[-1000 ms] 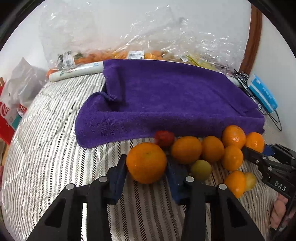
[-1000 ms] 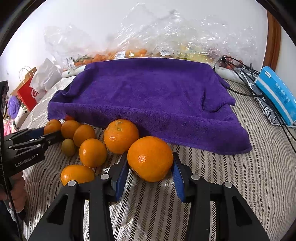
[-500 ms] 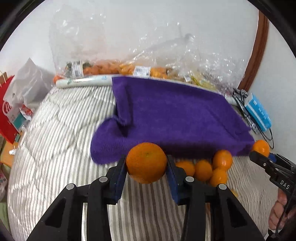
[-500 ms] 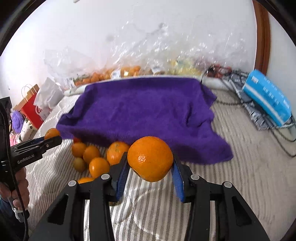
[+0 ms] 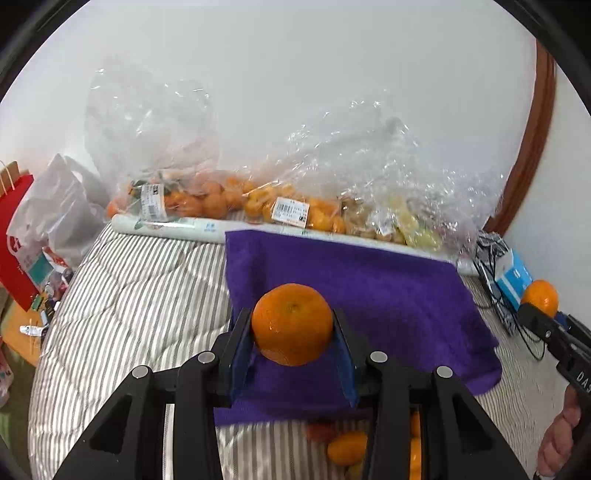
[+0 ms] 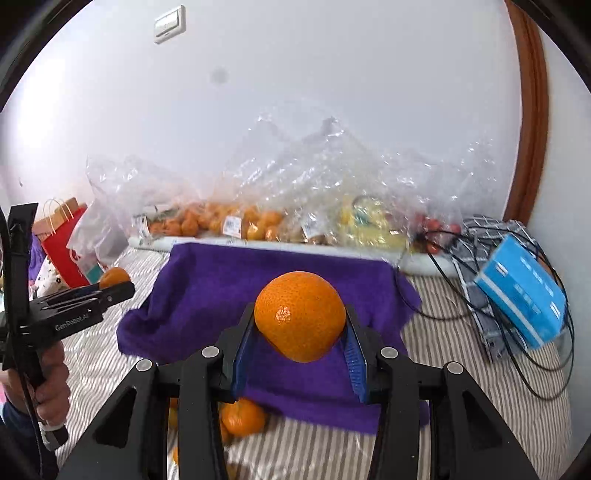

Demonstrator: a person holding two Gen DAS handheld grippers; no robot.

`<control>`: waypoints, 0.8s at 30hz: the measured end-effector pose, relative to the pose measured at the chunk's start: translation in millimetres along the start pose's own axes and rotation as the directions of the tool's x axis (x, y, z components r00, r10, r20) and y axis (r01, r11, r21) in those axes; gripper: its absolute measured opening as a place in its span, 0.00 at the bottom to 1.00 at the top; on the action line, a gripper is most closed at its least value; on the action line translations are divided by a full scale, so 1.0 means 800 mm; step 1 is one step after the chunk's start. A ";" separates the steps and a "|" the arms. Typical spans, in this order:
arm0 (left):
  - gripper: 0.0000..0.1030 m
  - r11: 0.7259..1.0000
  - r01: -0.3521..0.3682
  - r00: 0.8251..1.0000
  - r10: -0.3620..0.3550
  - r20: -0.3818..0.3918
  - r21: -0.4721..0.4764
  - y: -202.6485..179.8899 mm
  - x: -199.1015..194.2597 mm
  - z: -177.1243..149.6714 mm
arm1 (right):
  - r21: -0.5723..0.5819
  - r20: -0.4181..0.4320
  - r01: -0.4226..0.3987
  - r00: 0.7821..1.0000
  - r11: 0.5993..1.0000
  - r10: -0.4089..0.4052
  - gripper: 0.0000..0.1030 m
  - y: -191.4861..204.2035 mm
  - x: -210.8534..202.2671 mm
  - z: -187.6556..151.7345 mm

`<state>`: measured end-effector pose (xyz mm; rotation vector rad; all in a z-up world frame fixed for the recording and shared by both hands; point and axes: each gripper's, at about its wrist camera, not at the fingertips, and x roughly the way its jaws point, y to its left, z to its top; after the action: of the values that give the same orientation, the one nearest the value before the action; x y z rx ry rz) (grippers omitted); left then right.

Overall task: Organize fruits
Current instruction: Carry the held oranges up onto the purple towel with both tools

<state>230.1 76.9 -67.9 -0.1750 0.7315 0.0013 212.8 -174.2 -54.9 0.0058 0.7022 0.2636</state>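
We see an orange fruit (image 5: 291, 324) between blue pads (image 5: 242, 354), a deep purple towel (image 5: 388, 295), a bed cover (image 5: 129, 295) striped grey and white, a red paper bag (image 5: 16, 236), and a light-blue box (image 6: 524, 291).

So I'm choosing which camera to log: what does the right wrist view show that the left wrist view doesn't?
Only the right wrist view shows the wall switch and the red fruit bagged by the black cables. Only the left wrist view shows the floor clutter beside the bed. Both show the purple towel, the bagged fruit, the blue box, and each gripper holding an orange.
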 end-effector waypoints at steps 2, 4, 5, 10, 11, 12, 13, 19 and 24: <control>0.37 1.000 -0.005 1.000 0.005 0.002 -0.003 -0.003 0.010 0.002 | 0.003 0.001 -0.009 1.000 1.000 0.009 0.42 0.002 0.012 0.005; 0.37 1.000 -0.011 1.000 0.011 0.003 -0.011 -0.002 0.023 0.004 | 0.004 -0.002 -0.019 1.000 1.000 0.019 0.42 0.002 0.026 0.004; 0.37 1.000 -0.009 1.000 0.009 0.003 -0.015 -0.001 0.028 0.003 | 0.004 -0.006 -0.023 1.000 1.000 0.024 0.42 0.002 0.033 0.003; 0.37 0.999 0.002 1.000 -0.003 -0.017 -0.041 0.012 0.060 -0.015 | 0.012 -0.070 -0.039 0.997 0.999 0.039 0.42 -0.007 0.078 -0.018; 0.37 0.999 0.000 1.000 -0.001 -0.023 -0.046 0.014 0.065 -0.017 | 0.013 -0.087 -0.031 0.996 0.999 0.032 0.42 -0.009 0.085 -0.022; 0.37 0.999 -0.007 0.999 0.005 -0.032 -0.049 0.015 0.069 -0.019 | 0.014 -0.093 -0.027 0.995 1.000 0.028 0.42 -0.011 0.088 -0.025; 0.37 0.999 -0.011 0.999 0.009 -0.039 -0.051 0.016 0.072 -0.020 | 0.016 -0.100 -0.022 0.995 1.000 0.023 0.42 -0.014 0.092 -0.027; 0.37 0.999 0.000 0.999 -0.002 -0.042 -0.054 0.014 0.081 -0.027 | 0.038 -0.131 0.001 0.991 0.999 0.004 0.42 -0.030 0.110 -0.035; 0.37 0.999 -0.005 1.000 0.003 -0.031 -0.048 0.016 0.081 -0.028 | 0.058 -0.152 0.007 0.988 0.998 0.002 0.42 -0.036 0.120 -0.038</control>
<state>262.6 81.9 -128.9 -0.2199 0.7633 0.0202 270.7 -181.7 -142.4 0.0411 0.8611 0.2431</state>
